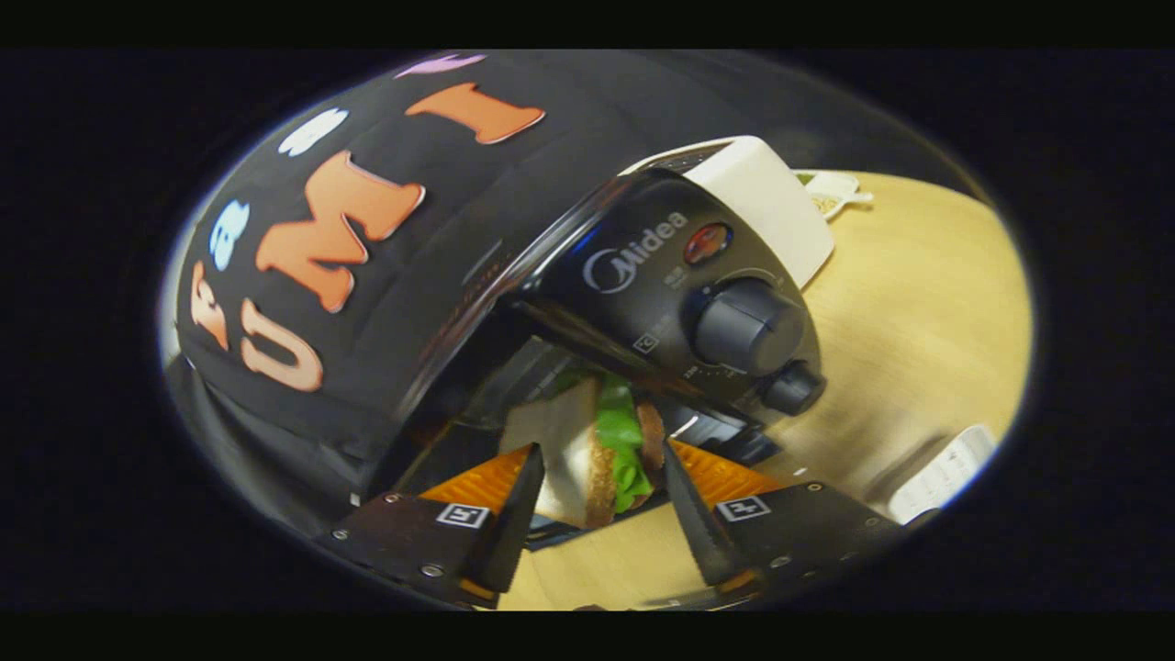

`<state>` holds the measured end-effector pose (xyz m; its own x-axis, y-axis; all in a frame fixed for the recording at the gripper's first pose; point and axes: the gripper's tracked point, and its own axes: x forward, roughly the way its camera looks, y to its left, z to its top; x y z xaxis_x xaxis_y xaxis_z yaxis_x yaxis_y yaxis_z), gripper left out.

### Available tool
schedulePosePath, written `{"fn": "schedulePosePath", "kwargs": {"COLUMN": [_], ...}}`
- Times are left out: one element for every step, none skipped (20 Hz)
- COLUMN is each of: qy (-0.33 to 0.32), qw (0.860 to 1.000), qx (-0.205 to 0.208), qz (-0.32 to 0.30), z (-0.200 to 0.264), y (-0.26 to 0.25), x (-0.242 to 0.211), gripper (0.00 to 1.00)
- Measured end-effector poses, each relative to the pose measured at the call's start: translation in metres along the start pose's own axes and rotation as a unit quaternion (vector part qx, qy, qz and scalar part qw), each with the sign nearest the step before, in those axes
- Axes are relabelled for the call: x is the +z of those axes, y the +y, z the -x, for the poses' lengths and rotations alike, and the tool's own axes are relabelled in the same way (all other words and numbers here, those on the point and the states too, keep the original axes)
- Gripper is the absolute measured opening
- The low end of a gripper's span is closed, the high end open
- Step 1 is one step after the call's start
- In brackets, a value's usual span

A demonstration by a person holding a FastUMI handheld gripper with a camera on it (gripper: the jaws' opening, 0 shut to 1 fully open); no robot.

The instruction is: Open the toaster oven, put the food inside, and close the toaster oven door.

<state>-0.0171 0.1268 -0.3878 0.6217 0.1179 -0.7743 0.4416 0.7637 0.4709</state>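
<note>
Both hand-held gripper [601, 473] fingers clamp sandwich [587, 450] before open toaster oven [679, 294]

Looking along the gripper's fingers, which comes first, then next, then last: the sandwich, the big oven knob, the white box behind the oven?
1. Sandwich, clamped between the gripper's fingers.
2. Big knob, on the toaster oven front, beyond the fingers.
3. White box, behind the oven, farthest.

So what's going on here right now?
A hand-held claw has a sandwich pinched between its two fingers, bread on the outside and green lettuce in the middle. It is holding the sandwich right at the dark opening of a black toaster oven, whose door looks open. The oven sits on a wooden table, with a white appliance behind it. The food is not yet set down inside.
</note>
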Motion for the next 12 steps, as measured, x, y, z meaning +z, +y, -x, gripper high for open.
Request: {"fn": "schedulePosePath", "kwargs": {"qy": [-0.003,-0.013,-0.014,-0.001,0.017,0.029,0.036,0.040,0.047,0.056,0.066,0.075], "qw": [1.000,0.999,0.999,0.999,0.999,0.998,0.997,0.996,0.994,0.991,0.987,0.983], "qx": [0.011,0.023,0.029,0.029,0.031,0.037,0.038,0.039,0.038,0.038,0.043,0.044], "qz": [0.023,0.030,0.028,0.023,0.022,0.029,0.047,0.070,0.094,0.116,0.137,0.159], "z": [0.003,0.009,0.011,0.015,0.018,0.023,0.028,0.035,0.045,0.057,0.068,0.079], "y": [0.007,0.014,0.017,0.017,0.016,0.016,0.012,0.007,0.002,-0.004,-0.006,-0.010], "x": [0.002,0.007,0.010,0.006,0.000,-0.005,-0.009,-0.013,-0.017,-0.021,-0.029,-0.037], "gripper": [0.83,0.86,0.87,0.87,0.87,0.87,0.87,0.87,0.88,0.88,0.88,0.88]}}
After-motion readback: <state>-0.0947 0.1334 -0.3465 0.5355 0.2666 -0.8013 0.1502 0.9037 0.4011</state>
